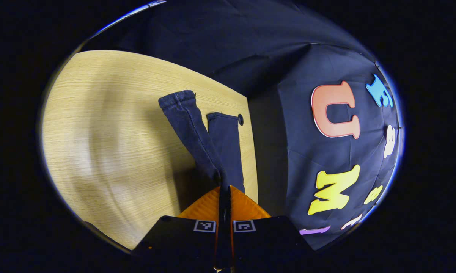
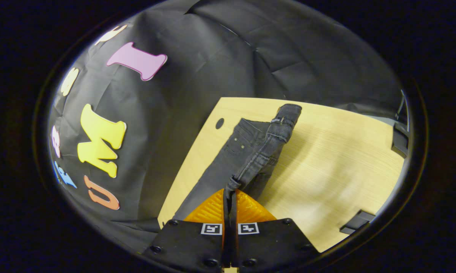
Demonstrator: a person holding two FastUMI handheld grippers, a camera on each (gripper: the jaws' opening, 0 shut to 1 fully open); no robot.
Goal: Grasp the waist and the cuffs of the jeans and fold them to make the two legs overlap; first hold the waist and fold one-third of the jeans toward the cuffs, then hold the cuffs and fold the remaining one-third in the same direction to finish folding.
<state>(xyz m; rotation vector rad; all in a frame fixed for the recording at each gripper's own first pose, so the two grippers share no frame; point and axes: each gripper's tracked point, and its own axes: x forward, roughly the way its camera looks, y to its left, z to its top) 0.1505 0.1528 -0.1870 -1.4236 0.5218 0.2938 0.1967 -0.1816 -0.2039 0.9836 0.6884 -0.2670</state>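
- Fingers of the left gripper [image 1: 224, 189] sit at the bottom centre of the left gripper view, pressed together with a thin strip of dark cloth pinched between them.
- That cloth belongs to the jeans [image 1: 203, 140], whose two legs run up the frame from the fingertips and spread apart into a narrow V.
- Each leg ends in a cuff: the left cuff [image 1: 177, 99] lies higher, near the middle of the frame, and the right cuff [image 1: 222, 117] sits just below and to its right.
- Under the legs is a pale wooden table [image 1: 110, 151], which takes up the left half of the view; its right edge runs just beside the right leg.
- A small dark hole [image 1: 240, 119] in the tabletop sits just beside the right cuff.
- Fingers of the right gripper [image 2: 230, 193] sit at the bottom centre of the right gripper view, closed on the waistband [image 2: 264, 151] of the jeans.
- From there the waistband rises toward the upper right as a lifted, twisted ridge, while the seat with its pockets [image 2: 243, 140] lies flat on the table to the left.
- A dark hole in the tabletop shows to the upper left of the jeans, near the table's left edge.
- Two dark brackets [image 2: 359, 222] sit at the right rim of the view, at the table's edge.
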